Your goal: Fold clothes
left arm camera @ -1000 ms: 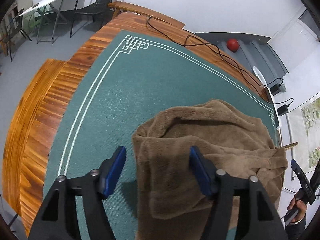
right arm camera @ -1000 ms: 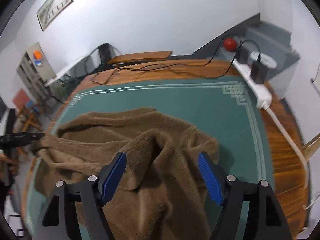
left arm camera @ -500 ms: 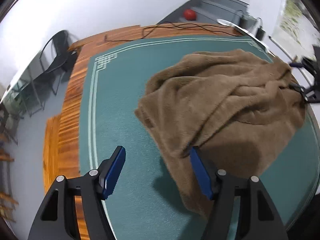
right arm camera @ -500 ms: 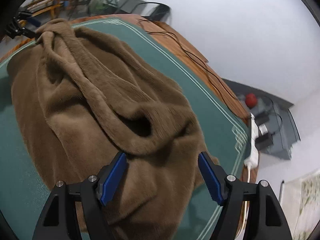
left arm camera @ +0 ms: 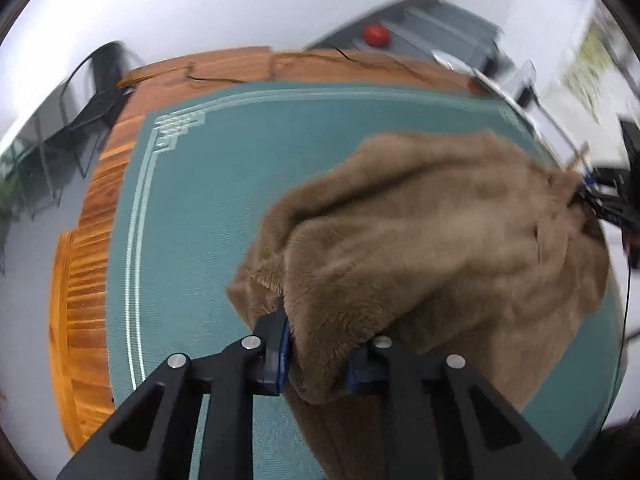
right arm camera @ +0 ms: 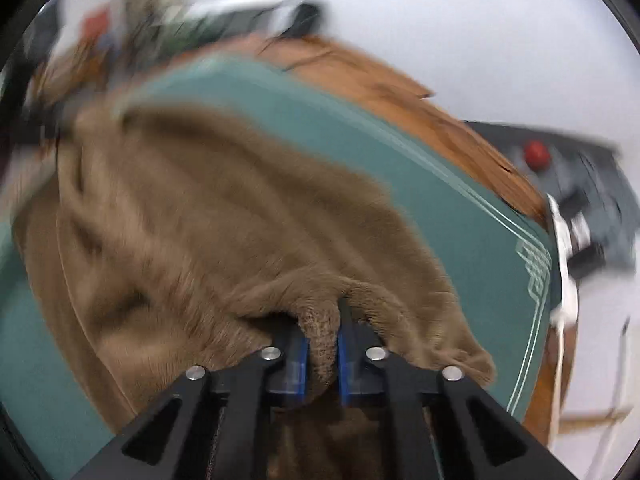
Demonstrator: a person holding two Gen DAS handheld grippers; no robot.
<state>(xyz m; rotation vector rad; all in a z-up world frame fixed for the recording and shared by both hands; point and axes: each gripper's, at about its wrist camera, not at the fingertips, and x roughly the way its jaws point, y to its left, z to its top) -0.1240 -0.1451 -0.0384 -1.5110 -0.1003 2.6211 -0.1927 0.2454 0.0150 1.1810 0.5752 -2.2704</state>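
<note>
A brown fleece garment [left arm camera: 432, 240] lies bunched on the green table mat [left arm camera: 208, 208]. My left gripper [left arm camera: 316, 356] is shut on a thick fold at the garment's near left edge. My right gripper [right arm camera: 322, 354] is shut on a fold of the same garment [right arm camera: 224, 216] at its near right edge. In the left wrist view the right gripper [left arm camera: 612, 200] shows at the garment's far right corner. The fabric stretches between the two grippers. Both views are blurred by motion.
The mat [right arm camera: 460, 216] covers a wooden table [left arm camera: 84, 240]. A cable [left arm camera: 224, 76] runs along the far edge. A white power strip [right arm camera: 564, 256] lies at the right edge. A red ball [left arm camera: 376, 34] and grey steps stand behind; a black chair [left arm camera: 92, 92] at left.
Both grippers were open over the garment and have now shut on folds of it. Both views have swung and the fabric is pulled up between them.
</note>
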